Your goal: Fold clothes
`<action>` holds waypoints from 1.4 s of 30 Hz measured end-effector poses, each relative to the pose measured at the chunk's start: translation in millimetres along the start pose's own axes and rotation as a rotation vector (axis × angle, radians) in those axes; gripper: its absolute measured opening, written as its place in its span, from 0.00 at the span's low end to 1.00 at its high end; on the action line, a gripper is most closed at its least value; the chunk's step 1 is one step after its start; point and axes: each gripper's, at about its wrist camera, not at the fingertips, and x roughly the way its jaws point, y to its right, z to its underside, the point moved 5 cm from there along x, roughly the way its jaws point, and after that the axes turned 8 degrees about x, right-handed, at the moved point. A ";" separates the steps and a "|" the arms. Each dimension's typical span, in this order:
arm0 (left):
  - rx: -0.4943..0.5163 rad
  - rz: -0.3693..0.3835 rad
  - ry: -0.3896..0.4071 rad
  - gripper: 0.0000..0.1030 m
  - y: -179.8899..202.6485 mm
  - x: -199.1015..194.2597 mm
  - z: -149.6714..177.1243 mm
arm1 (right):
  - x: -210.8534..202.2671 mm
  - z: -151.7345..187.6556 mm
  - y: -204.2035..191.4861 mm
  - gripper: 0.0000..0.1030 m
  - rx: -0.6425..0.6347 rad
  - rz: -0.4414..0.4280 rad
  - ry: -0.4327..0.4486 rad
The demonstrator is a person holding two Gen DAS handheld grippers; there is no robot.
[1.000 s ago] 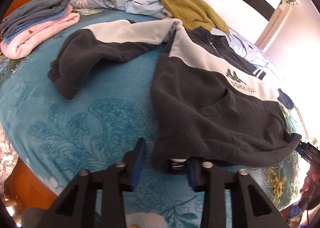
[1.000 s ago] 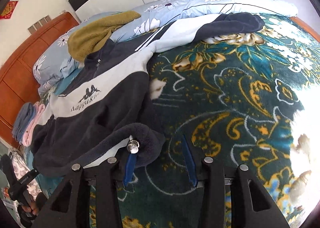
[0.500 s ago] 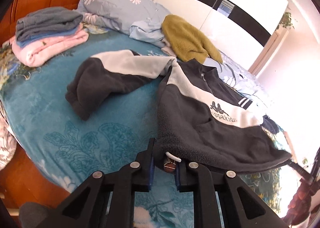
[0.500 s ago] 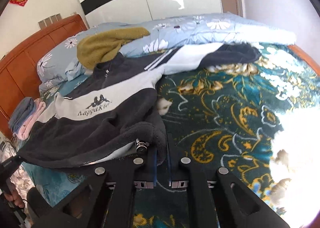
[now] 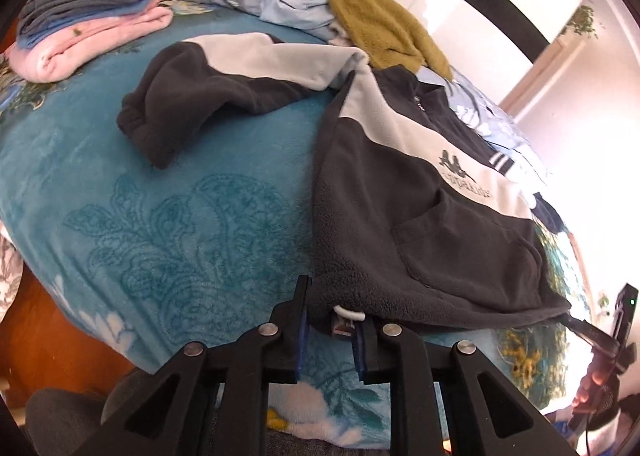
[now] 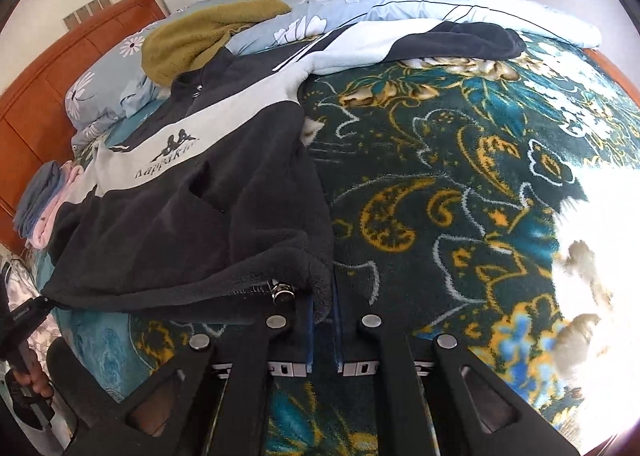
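Here the dark fleece jacket [image 5: 420, 192] lies front-up on the bed [image 5: 168, 224], its hem toward both grippers and its collar away at about 12 o'clock, so its long axis runs straight ahead from them. The left gripper [image 5: 330, 330] sits at the hem's left corner; its blue-padded fingers stand a little apart around the cloth and a white loop, and whether they truly pinch the hem cannot be told. The right gripper [image 6: 322, 316] is clenched on the hem's right corner, beside the zipper pull [image 6: 282, 292]. Each hand is nearest its own corner, both low and level near the bed's edge. One sleeve [image 5: 224, 84] trails toward 10 o'clock in the left view, the other [image 6: 424, 44] toward 1 o'clock in the right view. Likely the hem gets carried forward toward the collar.
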 end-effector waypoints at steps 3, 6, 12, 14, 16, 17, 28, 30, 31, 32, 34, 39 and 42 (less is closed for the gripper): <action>0.056 -0.013 -0.009 0.36 -0.8 -9.0 3.8 | -8.3 -1.2 -0.6 0.08 -0.033 -0.014 -0.027; 0.072 -0.017 -0.002 0.49 -12.8 -24.0 6.0 | -21.9 -2.9 3.8 0.09 -0.063 -0.016 -0.039; 0.004 -0.100 0.066 0.52 -43.5 -44.3 -20.9 | -53.6 -23.6 18.3 0.13 -0.035 -0.032 0.038; -0.080 -0.138 0.098 0.55 -67.1 -44.8 -39.8 | -53.4 -34.5 16.7 0.26 -0.012 -0.043 0.068; -0.184 -0.175 0.122 0.56 -96.4 -41.0 -57.7 | -43.4 -42.4 4.2 0.26 -0.027 -0.060 0.070; -0.233 -0.182 0.126 0.56 -110.2 -36.7 -65.6 | -38.3 -46.3 -2.3 0.26 -0.034 -0.068 0.071; -0.319 -0.226 0.050 0.42 -171.6 32.9 -108.0 | 30.1 -97.5 -62.5 0.27 -0.092 -0.130 0.060; -0.341 -0.191 0.052 0.23 -173.0 37.4 -107.6 | 39.4 -103.4 -67.6 0.27 -0.108 -0.132 0.030; -0.358 -0.180 0.053 0.19 -175.1 38.2 -107.9 | 42.8 -107.2 -69.6 0.27 -0.105 -0.136 0.030; -0.376 -0.171 0.069 0.17 -177.1 34.9 -109.4 | 46.2 -111.0 -71.5 0.27 -0.101 -0.141 0.030; -0.396 -0.184 0.103 0.15 -181.9 25.5 -114.3 | 53.6 -118.6 -74.1 0.27 -0.101 -0.142 0.025; -0.321 -0.398 0.160 0.14 -199.2 -3.8 -139.6 | 69.1 -134.1 -77.5 0.27 -0.107 -0.141 0.020; -0.264 -0.531 0.156 0.14 -214.1 -7.2 -152.1 | 77.1 -139.9 -77.9 0.27 -0.110 -0.140 0.015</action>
